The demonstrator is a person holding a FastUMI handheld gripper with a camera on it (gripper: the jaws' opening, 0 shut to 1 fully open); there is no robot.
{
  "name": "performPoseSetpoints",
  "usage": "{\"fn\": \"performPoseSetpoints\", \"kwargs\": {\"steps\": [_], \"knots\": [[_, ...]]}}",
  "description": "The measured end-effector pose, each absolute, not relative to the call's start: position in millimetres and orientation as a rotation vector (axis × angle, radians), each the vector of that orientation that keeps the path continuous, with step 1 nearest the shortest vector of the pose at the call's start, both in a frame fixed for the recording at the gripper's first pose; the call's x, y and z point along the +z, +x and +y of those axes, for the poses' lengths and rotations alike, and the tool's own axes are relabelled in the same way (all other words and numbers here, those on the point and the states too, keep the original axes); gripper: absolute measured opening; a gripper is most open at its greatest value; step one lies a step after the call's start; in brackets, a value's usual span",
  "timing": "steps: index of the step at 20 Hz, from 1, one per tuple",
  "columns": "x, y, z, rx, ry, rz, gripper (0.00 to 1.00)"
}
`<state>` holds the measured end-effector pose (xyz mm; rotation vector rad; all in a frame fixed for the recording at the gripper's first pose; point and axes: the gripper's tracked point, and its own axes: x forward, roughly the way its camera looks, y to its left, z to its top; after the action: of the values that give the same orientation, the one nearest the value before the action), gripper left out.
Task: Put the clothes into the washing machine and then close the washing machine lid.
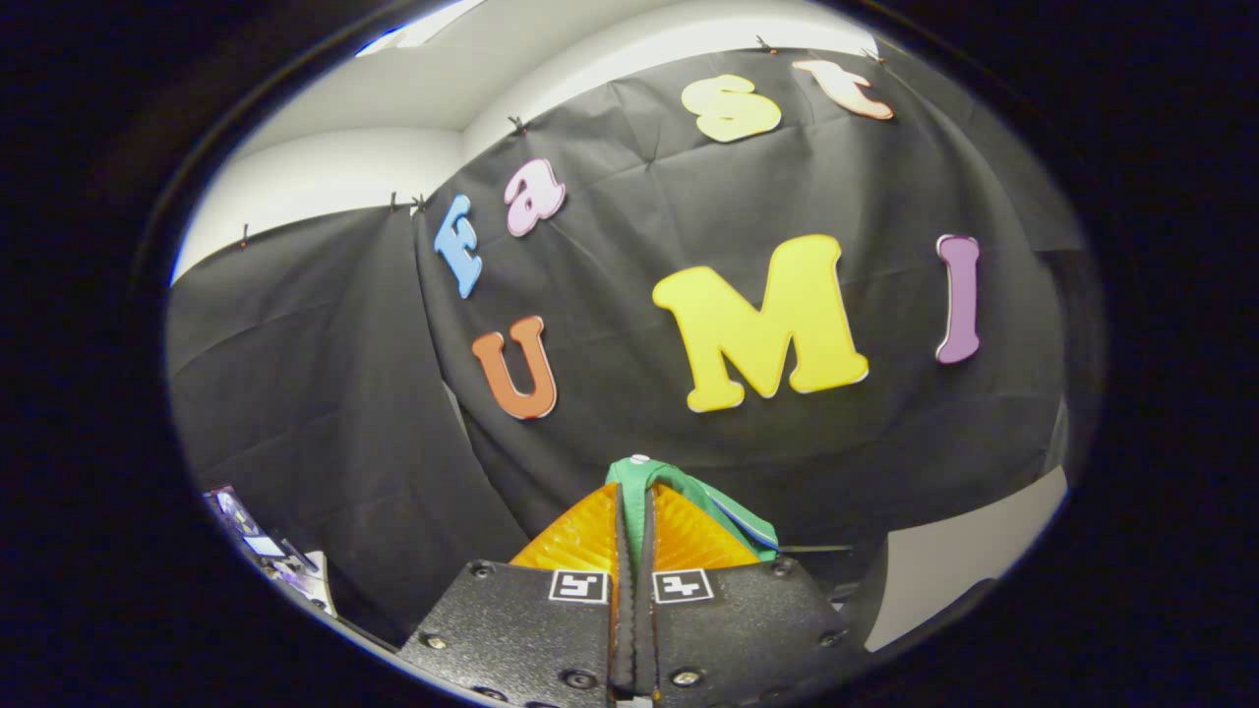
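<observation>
My gripper (634, 497) is shut on a green piece of clothing (689, 492). The cloth is pinched between the two fingers, bunches over their tips and hangs down on the right side of the right finger. It has a thin blue and white edge. The gripper is lifted and points at the black cloth wall. Most of the garment is hidden behind the fingers.
The black cloth wall (325, 393) stands close ahead and wraps round to the left. A pale surface (964, 560) shows low to the right of the fingers. Some small printed items (261, 546) lie low at the left.
</observation>
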<state>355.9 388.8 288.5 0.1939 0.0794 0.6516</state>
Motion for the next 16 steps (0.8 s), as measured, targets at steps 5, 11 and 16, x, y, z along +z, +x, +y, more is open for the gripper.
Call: {"fn": "performPoseSetpoints", "kwargs": {"steps": [5,11,16], "knots": [[212,385,430,0.639,0.157,0.206,0.04],[117,424,457,0.615,0.103,0.356,0.04],[41,452,466,0.585,0.041,0.449,0.04]]}}
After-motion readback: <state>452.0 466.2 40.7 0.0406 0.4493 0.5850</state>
